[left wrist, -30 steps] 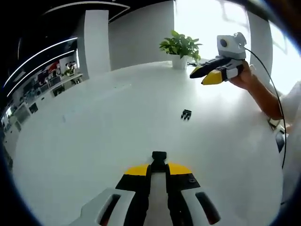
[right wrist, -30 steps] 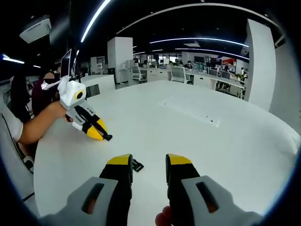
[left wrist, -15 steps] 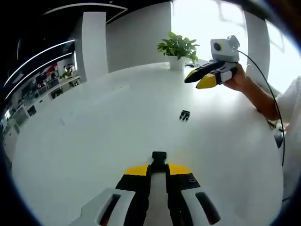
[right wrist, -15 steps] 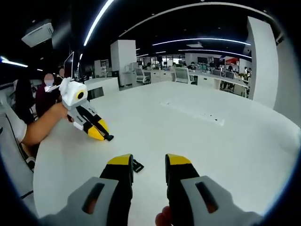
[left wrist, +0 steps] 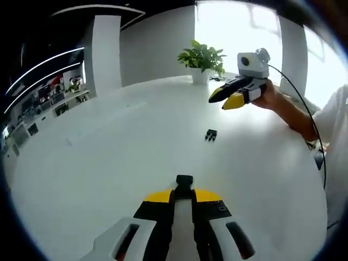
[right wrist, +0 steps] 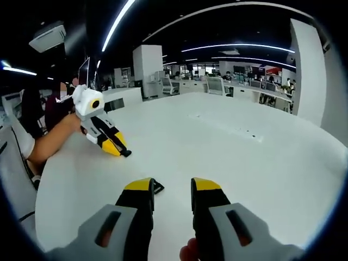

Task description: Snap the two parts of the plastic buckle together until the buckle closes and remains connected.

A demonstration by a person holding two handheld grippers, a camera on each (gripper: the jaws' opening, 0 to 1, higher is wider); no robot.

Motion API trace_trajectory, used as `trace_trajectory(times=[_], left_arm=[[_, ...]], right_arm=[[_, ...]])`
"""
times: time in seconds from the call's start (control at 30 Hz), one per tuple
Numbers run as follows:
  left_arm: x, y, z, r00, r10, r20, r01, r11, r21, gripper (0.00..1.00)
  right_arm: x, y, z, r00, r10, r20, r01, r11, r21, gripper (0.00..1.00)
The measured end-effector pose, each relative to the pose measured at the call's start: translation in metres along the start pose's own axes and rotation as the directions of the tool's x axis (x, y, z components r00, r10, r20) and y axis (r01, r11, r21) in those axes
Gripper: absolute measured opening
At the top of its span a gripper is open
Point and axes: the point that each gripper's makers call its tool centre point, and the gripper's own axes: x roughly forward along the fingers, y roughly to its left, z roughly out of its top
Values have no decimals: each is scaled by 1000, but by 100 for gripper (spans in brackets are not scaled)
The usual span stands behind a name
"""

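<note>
A black buckle part [left wrist: 184, 184] sticks out from between the yellow-tipped jaws of my left gripper [left wrist: 184, 193], which is shut on it just above the white table [left wrist: 98, 147]. The other black buckle part [left wrist: 211, 134] lies loose on the table farther ahead. My right gripper [left wrist: 217, 103] hovers above and beyond it, held by a hand. In the right gripper view my right gripper [right wrist: 171, 187] stands open, and the loose part [right wrist: 158, 187] peeks out beside its left jaw. The left gripper [right wrist: 123, 153] comes in from the left with its part at the tip.
A potted plant [left wrist: 202, 56] stands at the table's far edge. A person's arm [left wrist: 296, 117] and a black cable [left wrist: 321, 141] run along the right side. Office desks and chairs [right wrist: 217, 86] lie beyond the table. A person's forearm [right wrist: 51, 141] reaches in from the left.
The right gripper has drifted left and nearer to the loose part. In the right gripper view the loose part now sits closer against the left jaw. The left gripper keeps its hold.
</note>
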Motion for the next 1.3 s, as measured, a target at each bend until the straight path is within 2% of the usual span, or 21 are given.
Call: trace_trajectory(times=[0.23,0.5,0.7,0.9,1.3], left_arm=[[1,0,1,1000,2,14,-2,1000,13,12],[1,-1,1,999,-22,25,22,999,24,12],[1,-5,1,999,-33,21,32,999,41,12],[2,-8,2,999,-41,24,40,998,46,12],[4,-11,3,999,-46,24,44,998,54,12]], right_arm=[[2,-7,-11,1000,-11,-27,11,1000,-7,27],[7,0,-10,999,34,-24,-34,999,-38,26],[14,13,-12,995,91,-27,-93,993,-70,25],[17,27,-7,985,172,10,-170,981,-95,21],[27,28,-13,981,192,1,-191,974,-121,17]])
